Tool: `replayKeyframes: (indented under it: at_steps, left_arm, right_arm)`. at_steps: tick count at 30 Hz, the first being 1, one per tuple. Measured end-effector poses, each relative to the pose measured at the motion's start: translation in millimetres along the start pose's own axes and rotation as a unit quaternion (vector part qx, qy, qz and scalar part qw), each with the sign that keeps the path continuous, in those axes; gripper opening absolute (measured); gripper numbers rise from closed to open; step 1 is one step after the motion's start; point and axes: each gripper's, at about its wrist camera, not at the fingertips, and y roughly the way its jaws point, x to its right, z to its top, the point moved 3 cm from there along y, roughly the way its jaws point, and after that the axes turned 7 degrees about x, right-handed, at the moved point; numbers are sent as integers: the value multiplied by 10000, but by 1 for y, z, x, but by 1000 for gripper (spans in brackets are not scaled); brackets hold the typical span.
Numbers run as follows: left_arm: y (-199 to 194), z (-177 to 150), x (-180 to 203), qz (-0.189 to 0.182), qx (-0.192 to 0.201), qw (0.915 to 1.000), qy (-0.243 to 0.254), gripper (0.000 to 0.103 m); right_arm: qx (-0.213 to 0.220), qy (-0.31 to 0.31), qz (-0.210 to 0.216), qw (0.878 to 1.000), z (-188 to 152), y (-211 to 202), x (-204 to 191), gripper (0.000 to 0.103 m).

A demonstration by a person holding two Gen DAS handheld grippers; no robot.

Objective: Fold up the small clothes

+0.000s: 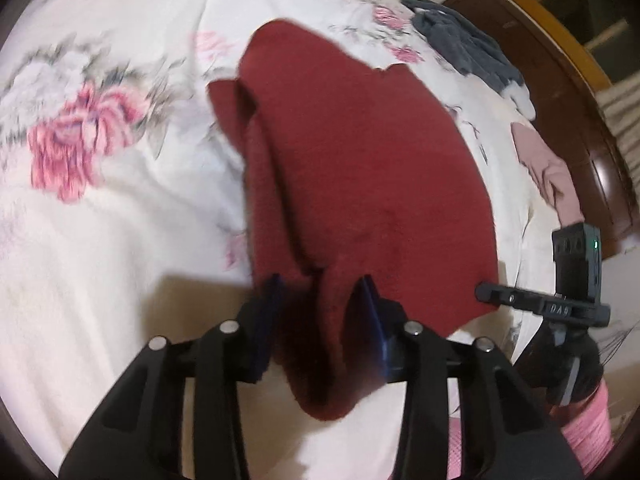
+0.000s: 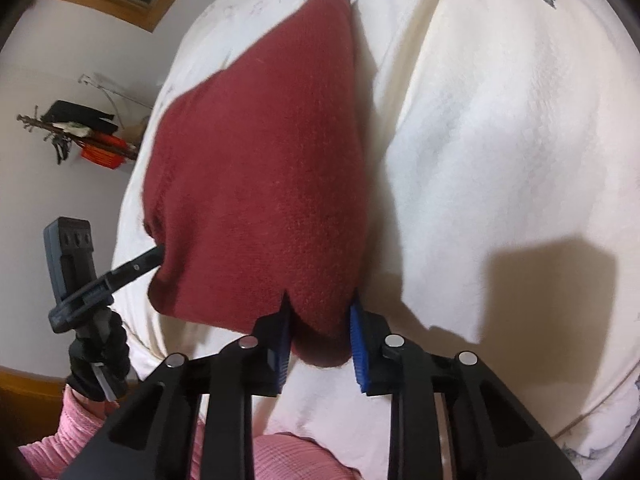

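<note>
The cream bedspread printed with pink and grey flowers (image 1: 100, 208) fills the ground ahead of and beneath both sets of jaws, and it is rumpled, with a long ridge running off ahead and to the right of the right-hand jaws; a soft, uneven bed like this could let a fold land crooked or drag loose cloth along with it. On it, reaching forward from both sets of jaws, lies the dark red knitted garment (image 1: 360, 168), partly lifted at the near edge, with a doubled pleat running along its left side in the left wrist view. The left gripper (image 1: 320, 292) has its jaws partly closed, a bunched fold of the red knit pinched between the blue pads and a loose tongue hanging below them; because the hold is on a gather instead of a flat hem, layers may slip unevenly as it moves. The right gripper (image 2: 318, 312) likewise grips the near edge, jaws narrowed on a small bulge of knit, and the bite looks shallow, so a brisk pull could tug the cloth free. If the two hands travel at different heights or speeds, the thick knit will likely skew or crease. Far ahead and to the right of the left jaws sit a crumpled grey-blue garment (image 1: 464, 44) and a dusty pink cloth (image 1: 548, 164), near the bed's edge; a wide swing could brush them.
</note>
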Motion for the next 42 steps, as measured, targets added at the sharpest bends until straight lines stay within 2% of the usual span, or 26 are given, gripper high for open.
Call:
replayKeyframes:
  at_steps: [1,2,3,7,9,11,14,18,21,24,26,30,35,39,42]
  left_arm:
    - [3,-1,-5,123,-21,9999,-16,40]
    - [4,-2,-9,159,-49,9999,-22,48]
    - [7,-3,-14,136,-77,9998,-76,49]
    - [3,-4,-17,119,-66,9997,-179,50]
    - [-7,-5,-8,252,-14,9997,-42,49]
    - [-21,-9,-1,432,57,9990,125,50]
    - [-46,-14,16,609,182,9975,298,53]
    - [-78,-21,40,901,433,9939,464,74]
    - [-101,-31,57,1058,563,9913,543,77]
    - [-116,-39,74,1249,630,9881,636,79]
    - [-127,-46,84,1496,697,9837,719,90]
    - [-147,-59,105,1873,882,9740,923,91]
    - [-160,-70,120,1913,904,9731,915,91]
    - [-166,-76,128,2103,959,9679,987,91]
    - [-169,-78,129,2084,963,9687,941,91]
  right_arm:
    - [-25,37,-44,10000,-1,6,-3,25]
    - [-45,66,-100,9999,-1,10,-2,26]
    - [-53,67,-155,9998,-3,13,0,26]
    - [9,112,-232,9997,-5,15,-2,34]
    - [116,17,-369,9993,-5,7,-10,49]
    - [300,-199,-617,9974,-6,-7,-22,54]
    - [575,-565,-1188,9896,-9,-31,-44,70]
    - [868,-895,-1657,9783,-15,-59,-76,83]
    - [1024,-1034,-1918,9706,-23,-79,-91,88]
    - [1133,-1088,-2005,9670,-33,-94,-103,93]
    - [1207,-1129,-2058,9645,-37,-99,-117,94]
    - [1289,-1205,-2143,9607,-52,-110,-125,99]
    - [1375,-1218,-2169,9587,-64,-125,-138,99]
    - [1401,-1229,-2274,9558,-70,-131,-144,99]
    - [1370,-1235,-2364,9540,-72,-133,-145,99]
